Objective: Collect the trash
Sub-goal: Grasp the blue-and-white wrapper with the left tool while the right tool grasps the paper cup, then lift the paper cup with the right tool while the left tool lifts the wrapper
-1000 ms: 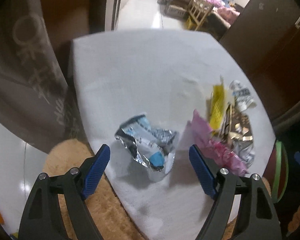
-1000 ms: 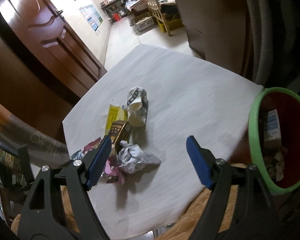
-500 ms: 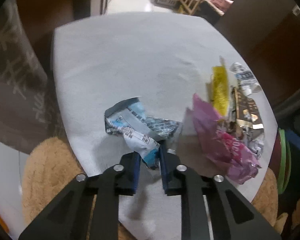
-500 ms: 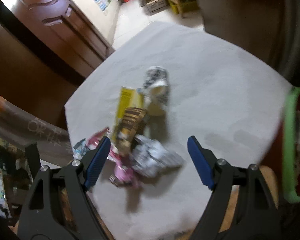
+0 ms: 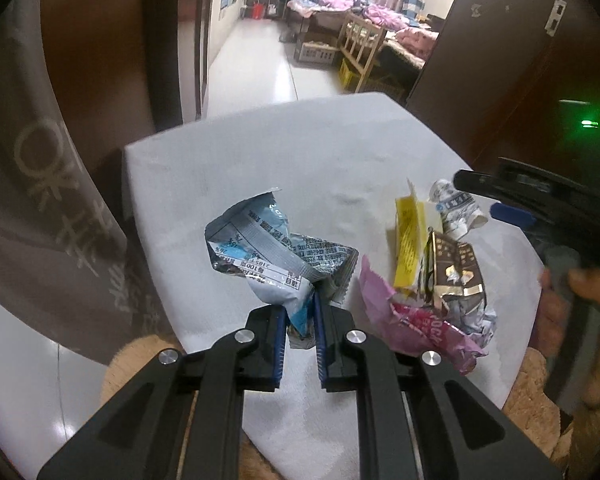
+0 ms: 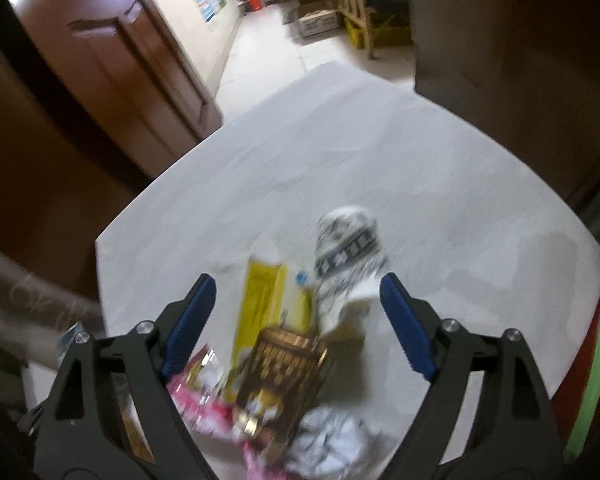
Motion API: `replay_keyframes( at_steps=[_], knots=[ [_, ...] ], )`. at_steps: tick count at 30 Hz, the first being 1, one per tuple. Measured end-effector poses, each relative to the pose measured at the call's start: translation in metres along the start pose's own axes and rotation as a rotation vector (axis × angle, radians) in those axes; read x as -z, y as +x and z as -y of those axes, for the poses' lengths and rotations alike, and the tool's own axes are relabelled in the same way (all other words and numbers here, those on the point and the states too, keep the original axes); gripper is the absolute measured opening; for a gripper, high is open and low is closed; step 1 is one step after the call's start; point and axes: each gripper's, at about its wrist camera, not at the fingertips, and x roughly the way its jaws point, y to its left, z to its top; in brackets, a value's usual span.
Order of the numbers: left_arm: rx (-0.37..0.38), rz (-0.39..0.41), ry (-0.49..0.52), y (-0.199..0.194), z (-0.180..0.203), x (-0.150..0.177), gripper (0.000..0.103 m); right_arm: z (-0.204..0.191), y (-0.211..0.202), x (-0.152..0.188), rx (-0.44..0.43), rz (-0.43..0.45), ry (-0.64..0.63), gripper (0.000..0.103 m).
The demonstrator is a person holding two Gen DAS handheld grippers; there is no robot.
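Observation:
My left gripper (image 5: 299, 312) is shut on a crumpled blue and silver wrapper (image 5: 268, 252) and holds it just above the white table (image 5: 260, 168). To its right lies a pile: a pink wrapper (image 5: 416, 328), a yellow wrapper (image 5: 410, 240), a brown and gold wrapper (image 5: 456, 268) and a crumpled white patterned one (image 5: 456, 206). My right gripper (image 6: 296, 300) is open over that pile, with the yellow wrapper (image 6: 260, 300), the brown wrapper (image 6: 284, 364) and the white patterned one (image 6: 348, 256) between its fingers. It also shows at the right of the left wrist view (image 5: 512, 200).
A green-rimmed bin (image 6: 596, 360) stands past the table's right edge. A brown door (image 6: 120, 60) is at the left, dark cupboards at the right. A grey printed cloth (image 5: 48, 184) hangs left of the table. A tan fuzzy surface (image 5: 140, 364) lies under the near edge.
My left gripper closed on the blue and silver wrapper and lifted it. My right gripper moved left and forward over the pile, staying open.

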Motion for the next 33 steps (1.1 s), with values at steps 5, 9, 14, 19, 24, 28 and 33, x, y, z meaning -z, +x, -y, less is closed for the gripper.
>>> replay_keyframes(
  at_steps=[5, 9, 14, 19, 24, 28, 33],
  knots=[
    [-0.011, 0.035, 0.021, -0.011, -0.004, -0.010, 0.010, 0.016, 0.030, -0.014, 0.076, -0.038, 0.035, 0.083],
    [-0.013, 0.037, 0.024, -0.012, -0.002, -0.012, 0.010, 0.026, 0.053, -0.016, 0.035, -0.118, 0.059, 0.060],
    [-0.020, 0.028, 0.031, -0.013, -0.003, -0.012, 0.010, 0.025, 0.054, -0.014, -0.041, -0.134, 0.040, 0.041],
    [-0.032, 0.031, 0.028, -0.013, 0.000, -0.013, 0.010, 0.027, 0.024, -0.011, -0.070, -0.062, 0.041, 0.040],
    [-0.040, 0.034, 0.030, -0.010, 0.004, -0.010, 0.010, 0.039, -0.012, -0.012, -0.100, 0.008, 0.055, 0.040],
    [-0.043, 0.039, 0.040, -0.012, 0.008, -0.010, 0.010, 0.044, -0.039, -0.009, -0.101, 0.061, 0.044, 0.040],
    [-0.048, 0.058, 0.042, -0.018, 0.009, -0.011, 0.010, 0.051, -0.059, -0.004, -0.117, 0.085, 0.050, 0.040]
  ],
)
